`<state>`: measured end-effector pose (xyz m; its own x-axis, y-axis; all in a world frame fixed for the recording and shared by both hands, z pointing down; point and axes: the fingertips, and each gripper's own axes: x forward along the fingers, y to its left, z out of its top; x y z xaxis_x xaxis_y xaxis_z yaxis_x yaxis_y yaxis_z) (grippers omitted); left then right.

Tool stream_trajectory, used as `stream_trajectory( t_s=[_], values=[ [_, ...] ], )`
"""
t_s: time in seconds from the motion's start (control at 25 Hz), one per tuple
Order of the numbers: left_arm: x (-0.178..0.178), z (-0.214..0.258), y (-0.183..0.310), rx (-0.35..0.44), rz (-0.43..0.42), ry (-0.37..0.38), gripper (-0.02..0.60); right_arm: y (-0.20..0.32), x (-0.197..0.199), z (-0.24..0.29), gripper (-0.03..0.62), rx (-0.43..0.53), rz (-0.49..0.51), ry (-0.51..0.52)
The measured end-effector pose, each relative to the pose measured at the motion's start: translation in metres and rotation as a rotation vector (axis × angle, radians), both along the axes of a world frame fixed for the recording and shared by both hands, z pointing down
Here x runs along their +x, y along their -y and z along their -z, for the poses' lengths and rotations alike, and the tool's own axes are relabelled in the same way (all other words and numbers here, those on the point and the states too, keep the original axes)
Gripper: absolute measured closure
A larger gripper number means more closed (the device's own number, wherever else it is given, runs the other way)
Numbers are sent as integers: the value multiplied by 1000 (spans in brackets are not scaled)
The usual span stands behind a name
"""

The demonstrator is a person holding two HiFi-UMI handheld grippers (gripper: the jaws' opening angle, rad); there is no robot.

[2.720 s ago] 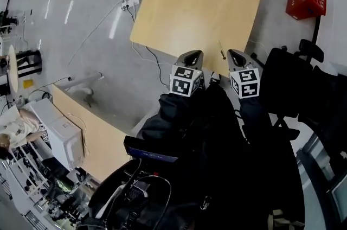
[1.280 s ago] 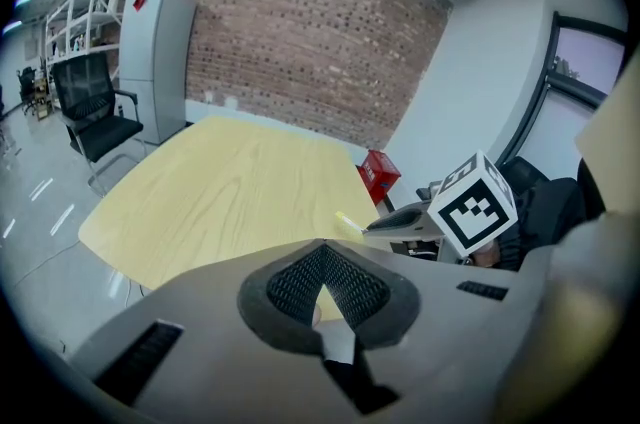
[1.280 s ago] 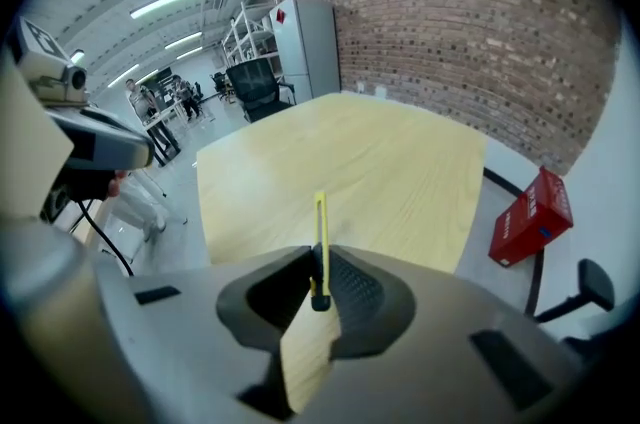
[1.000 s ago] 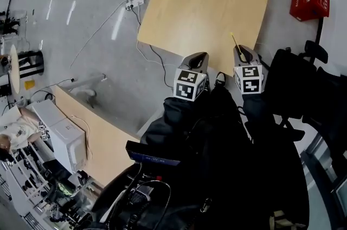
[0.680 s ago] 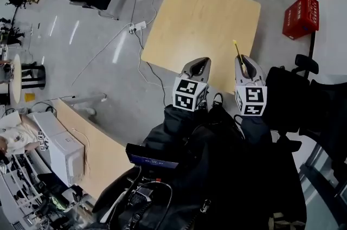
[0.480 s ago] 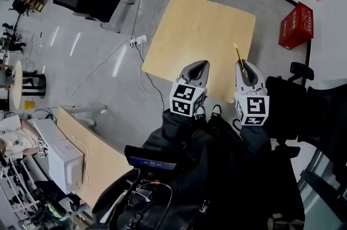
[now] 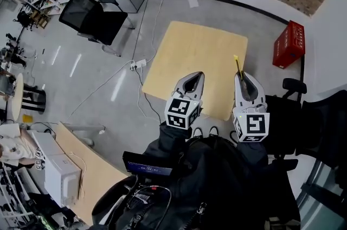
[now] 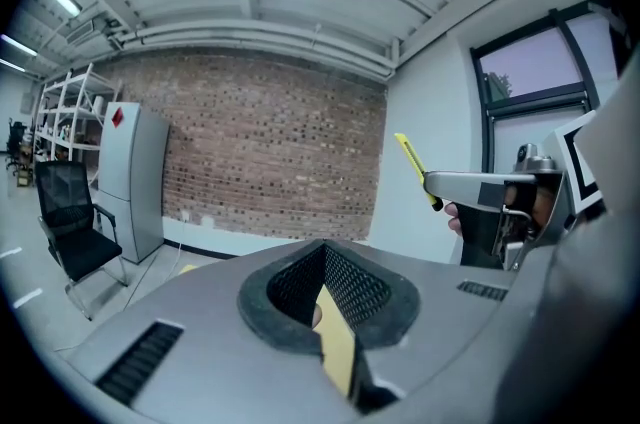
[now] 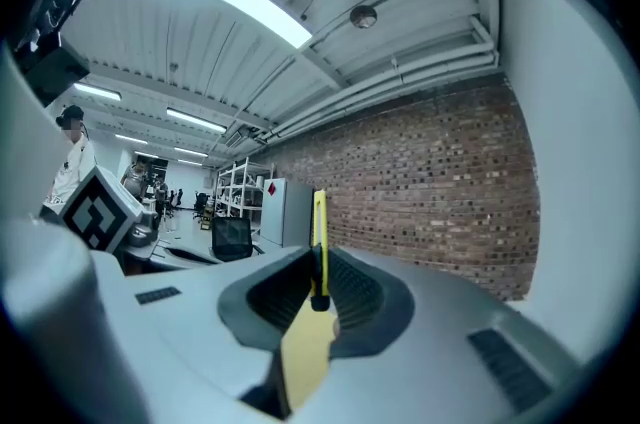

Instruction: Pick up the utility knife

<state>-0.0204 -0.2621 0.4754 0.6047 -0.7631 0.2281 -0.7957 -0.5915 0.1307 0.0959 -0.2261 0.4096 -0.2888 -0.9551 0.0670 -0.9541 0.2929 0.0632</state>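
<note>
Pinching the yellow utility knife [image 9: 318, 234] between its jaws, blade end projecting ahead, the right gripper [image 7: 242, 80] was above the table [image 7: 184, 55]. Alongside it, the left gripper [image 7: 191, 81] had its jaws pressed together, empty.

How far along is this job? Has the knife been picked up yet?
Done, it seems: the yellow utility knife is off the table. In hand: the right tongs are clamped on one end of it, and the rest sticks out past their tips. The left tongs hold nothing. Left: probably nothing of the pickup itself.
</note>
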Motion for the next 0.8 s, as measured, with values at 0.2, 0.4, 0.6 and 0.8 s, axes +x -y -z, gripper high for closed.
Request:
stream_trajectory(
  t_s=[0.2, 0.4, 0.6, 0.8],
  values=[
    [0, 15, -1, 40, 13, -17, 581, -3, 2, 8, 540, 20, -2, -2],
    [-2, 32, 4, 75, 16, -35, 581, 2, 7, 15, 540, 39, -20, 6],
    [-5, 47, 1, 115, 26, -50, 581, -1, 5, 24, 540, 65, -4, 5],
    [-12, 64, 1, 167, 46, -65, 581, -1, 1, 38, 540, 100, 16, -1]
  ],
)
